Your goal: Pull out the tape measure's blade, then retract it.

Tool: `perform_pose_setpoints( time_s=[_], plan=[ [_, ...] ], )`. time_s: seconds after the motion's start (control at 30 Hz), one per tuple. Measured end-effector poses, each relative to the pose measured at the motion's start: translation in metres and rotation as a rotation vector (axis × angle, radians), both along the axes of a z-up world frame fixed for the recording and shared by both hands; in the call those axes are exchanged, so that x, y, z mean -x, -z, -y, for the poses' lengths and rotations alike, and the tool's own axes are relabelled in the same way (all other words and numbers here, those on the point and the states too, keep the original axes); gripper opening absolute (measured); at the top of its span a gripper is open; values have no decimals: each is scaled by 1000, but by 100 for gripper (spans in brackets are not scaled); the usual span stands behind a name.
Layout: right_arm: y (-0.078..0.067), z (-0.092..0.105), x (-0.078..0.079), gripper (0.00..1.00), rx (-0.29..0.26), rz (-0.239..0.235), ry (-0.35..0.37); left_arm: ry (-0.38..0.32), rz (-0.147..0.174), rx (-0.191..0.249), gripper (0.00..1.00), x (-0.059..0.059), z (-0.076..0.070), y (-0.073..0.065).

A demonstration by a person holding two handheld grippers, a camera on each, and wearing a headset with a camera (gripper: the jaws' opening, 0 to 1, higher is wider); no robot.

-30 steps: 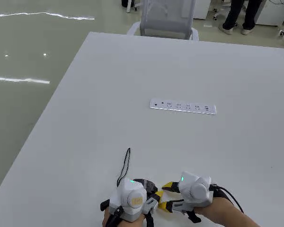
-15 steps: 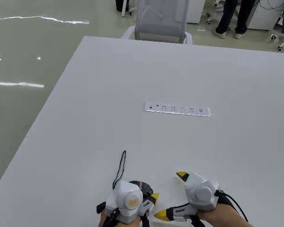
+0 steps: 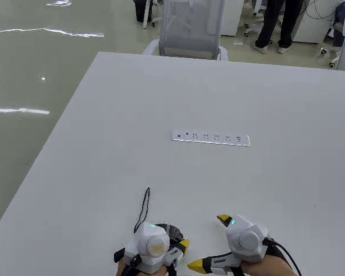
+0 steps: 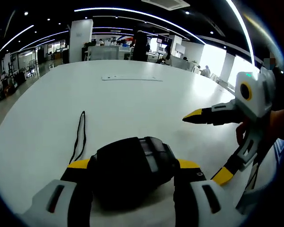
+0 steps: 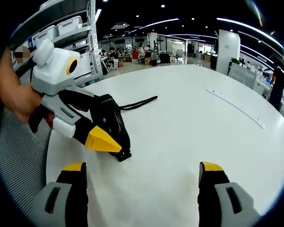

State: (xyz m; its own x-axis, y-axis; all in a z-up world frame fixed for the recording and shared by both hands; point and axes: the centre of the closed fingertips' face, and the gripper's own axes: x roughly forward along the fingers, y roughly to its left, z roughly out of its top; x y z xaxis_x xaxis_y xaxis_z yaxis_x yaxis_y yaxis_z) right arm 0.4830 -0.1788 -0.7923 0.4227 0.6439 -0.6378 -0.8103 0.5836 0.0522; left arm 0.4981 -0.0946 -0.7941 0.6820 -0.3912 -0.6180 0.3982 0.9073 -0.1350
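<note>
The black tape measure (image 3: pixel 170 232) rests on the white table (image 3: pixel 103 144) near its front edge, and my left gripper (image 3: pixel 178 246) is shut on its body. Seen from the left gripper view, the case (image 4: pixel 130 165) fills the gap between the yellow-tipped jaws, and its black wrist strap (image 4: pixel 80 135) trails away across the table. My right gripper (image 3: pixel 210 242) stands open just to the right, a short gap from the case, with nothing between its jaws. The right gripper view has the tape measure (image 5: pixel 111 116) to its left, with the left gripper's fingertip (image 5: pixel 102 139) on it. No blade shows outside the case.
A white power strip (image 3: pixel 210 138) lies across the middle of the table. A grey office chair (image 3: pixel 190 23) stands at the far edge, with a person's legs (image 3: pixel 276 23) beyond. The table's left edge (image 3: pixel 52 132) drops to a glossy floor.
My right gripper has spread its jaws wide and drawn a little to the right, away from the tape measure. The left gripper keeps its hold. The head camera has shifted.
</note>
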Motion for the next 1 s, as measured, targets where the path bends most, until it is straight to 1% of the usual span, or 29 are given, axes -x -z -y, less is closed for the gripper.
perform_pose_setpoints(
  time_s=[0.1, 0.13, 0.17, 0.2, 0.23, 0.3, 0.33, 0.37, 0.4, 0.43, 0.47, 0.53, 0.57, 0.6, 0.63, 0.67, 0.7, 0.73, 0.77, 0.8, 0.83, 0.87, 0.9, 0.97, 1.0],
  plan=[
    [-1, 4, 0, 100, -1, 1, 13, 32, -15, 37, 72, 3, 5, -3],
    [-2, 6, 0, 100, 0, 2, 18, 39, -14, 36, 73, 4, 4, -3],
    [-3, 9, -1, 100, -1, 4, 30, 69, 8, 22, 72, 4, 3, -6],
    [-4, 10, -1, 100, -5, 3, 40, 91, 32, 28, 72, 4, 4, -10],
    [-6, 13, -1, 100, -11, 2, 52, 105, 36, 23, 73, 5, 4, -12],
    [-7, 16, -1, 100, -17, 1, 64, 127, 56, 31, 82, 5, 5, -15],
    [-7, 18, 0, 100, -20, -5, 71, 150, 58, 48, 86, 6, 7, -18],
    [-8, 19, 1, 100, -21, -7, 75, 162, 70, 50, 94, 6, 8, -21],
    [-8, 21, 3, 100, -21, -8, 82, 190, 99, 40, 98, 5, 8, -25],
    [-9, 22, 4, 100, -22, -10, 87, 205, 114, 48, 99, 4, 9, -29],
    [-9, 24, 5, 100, -22, -12, 92, 215, 109, 51, 99, 6, 9, -30],
    [-10, 28, 7, 100, -23, -6, 101, 215, 100, 54, 99, 5, 3, -31],
    [-12, 29, 8, 100, -22, 2, 104, 218, 95, 65, 99, 4, 0, -32],
    [-13, 30, 9, 100, -21, 6, 106, 220, 88, 79, 99, 4, -1, -33],
    [-15, 31, 10, 100, -24, 10, 109, 236, 70, 108, 99, 7, 1, -34],
    [-17, 33, 10, 100, -30, 18, 115, 261, 58, 152, 99, 10, 4, -38],
    [-19, 33, 11, 100, -32, 22, 119, 270, 54, 158, 99, 11, 3, -39],
    [-22, 35, 12, 100, -36, 30, 122, 289, 63, 145, 99, 12, -2, -40],
    [-22, 36, 12, 100, -38, 33, 125, 313, 81, 153, 99, 12, -2, -44],
    [-22, 38, 12, 100, -39, 35, 129, 322, 108, 167, 99, 12, -2, -51],
    [-24, 40, 13, 100, -41, 40, 134, 326, 118, 164, 99, 13, -8, -54],
    [-24, 41, 14, 100, -43, 42, 137, 331, 117, 156, 99, 14, -12, -55],
    [-23, 45, 15, 100, -39, 42, 139, 339, 100, 154, 99, 15, -17, -54],
    [-22, 48, 18, 100, -30, 44, 141, 343, 85, 158, 99, 17, -24, -53],
    [-22, 51, 20, 100, -23, 44, 141, 346, 63, 181, 99, 20, -28, -53]
  ],
)
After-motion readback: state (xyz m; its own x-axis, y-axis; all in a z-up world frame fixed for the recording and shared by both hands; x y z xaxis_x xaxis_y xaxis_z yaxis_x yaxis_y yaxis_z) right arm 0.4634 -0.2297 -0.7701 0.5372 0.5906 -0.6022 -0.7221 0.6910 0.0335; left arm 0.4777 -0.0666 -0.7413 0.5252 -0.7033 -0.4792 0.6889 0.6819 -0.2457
